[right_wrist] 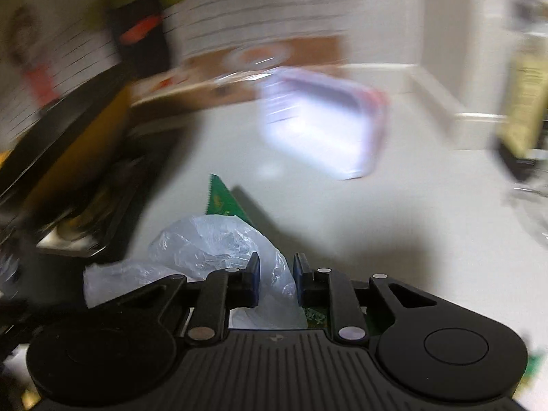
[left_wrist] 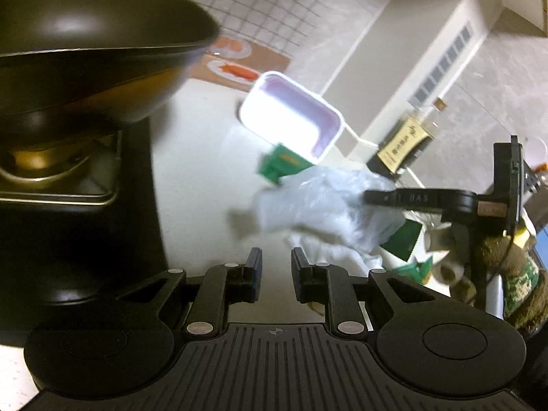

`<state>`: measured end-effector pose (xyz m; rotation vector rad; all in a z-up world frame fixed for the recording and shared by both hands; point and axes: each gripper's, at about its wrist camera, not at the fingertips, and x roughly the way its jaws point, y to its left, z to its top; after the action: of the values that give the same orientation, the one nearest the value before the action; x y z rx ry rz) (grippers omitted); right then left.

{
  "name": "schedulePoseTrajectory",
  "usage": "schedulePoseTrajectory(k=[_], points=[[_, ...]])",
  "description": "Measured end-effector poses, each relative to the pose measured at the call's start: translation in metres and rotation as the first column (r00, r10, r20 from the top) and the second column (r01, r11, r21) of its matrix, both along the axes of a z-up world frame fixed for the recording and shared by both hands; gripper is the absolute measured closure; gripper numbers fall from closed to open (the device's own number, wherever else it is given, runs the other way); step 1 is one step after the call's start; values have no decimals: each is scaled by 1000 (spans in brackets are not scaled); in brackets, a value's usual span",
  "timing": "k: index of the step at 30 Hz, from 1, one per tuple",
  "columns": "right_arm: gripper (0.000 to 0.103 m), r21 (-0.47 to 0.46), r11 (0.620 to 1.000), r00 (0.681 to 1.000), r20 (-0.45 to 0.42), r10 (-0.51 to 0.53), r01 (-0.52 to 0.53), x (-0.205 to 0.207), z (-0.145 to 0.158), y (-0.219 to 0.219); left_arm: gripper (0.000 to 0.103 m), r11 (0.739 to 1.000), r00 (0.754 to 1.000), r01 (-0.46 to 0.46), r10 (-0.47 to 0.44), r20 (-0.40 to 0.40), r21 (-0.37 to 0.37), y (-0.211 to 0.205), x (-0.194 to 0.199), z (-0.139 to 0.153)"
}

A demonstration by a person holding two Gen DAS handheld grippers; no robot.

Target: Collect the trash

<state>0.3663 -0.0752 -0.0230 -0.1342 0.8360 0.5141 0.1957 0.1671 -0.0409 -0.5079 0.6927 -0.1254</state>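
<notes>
A crumpled clear plastic bag hangs above the white counter, with my right gripper shut on it from the right. In the right wrist view the same bag passes between the right gripper's fingers, and a green wrapper sticks out beyond it. In the left wrist view more green wrappers show behind and below the bag. My left gripper hovers low in front, its jaws a narrow gap apart with nothing between them.
A black wok sits on a stove at the left. A white tub lies tilted on the counter beyond the bag, blurred in the right wrist view. A gold-labelled bottle stands at the right, near a person's patterned sleeve.
</notes>
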Motion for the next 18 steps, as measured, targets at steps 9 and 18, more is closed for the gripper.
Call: schedulePoseTrajectory(k=[9,18], points=[[50,51,996,991,104,-84,79,-43,33,-61,82,969,972,229,-233,35,89,-61,7,5],[41,184,983,998,-65,12,1,-97,-19,-47,82,984,989,143,-138,-56,110,-60,12,-10]])
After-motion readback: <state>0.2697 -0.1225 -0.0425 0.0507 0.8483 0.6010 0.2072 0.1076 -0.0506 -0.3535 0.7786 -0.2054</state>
